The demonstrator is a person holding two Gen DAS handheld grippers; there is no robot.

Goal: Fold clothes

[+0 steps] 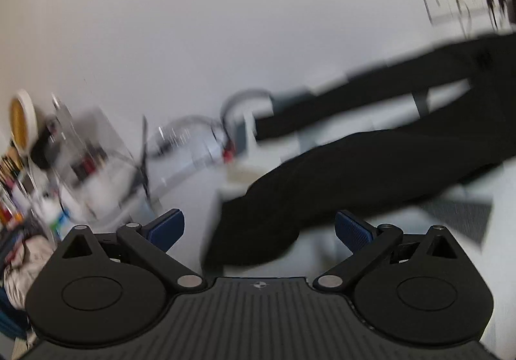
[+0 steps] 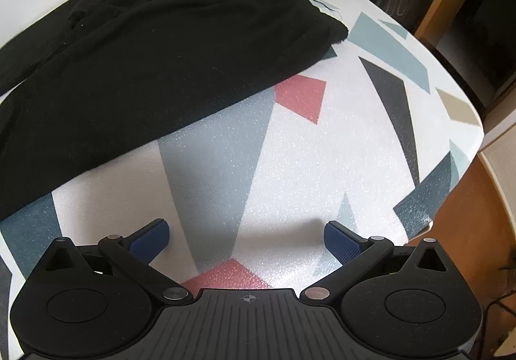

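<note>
Both claws, left (image 1: 259, 228) and right (image 2: 247, 240), gape wide and empty near one black garment (image 2: 154, 47) on the patterned table (image 2: 371, 141).

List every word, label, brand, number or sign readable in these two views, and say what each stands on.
No readable text in either view.
Left hand-held gripper: small round crosshair mark on its body, no letters.
Right hand-held gripper: the same crosshair mark, no letters.
Cluttered shelf items: coloured labels, too blurred to read.
Black garment and patterned table cover: no print or tag visible.
</note>
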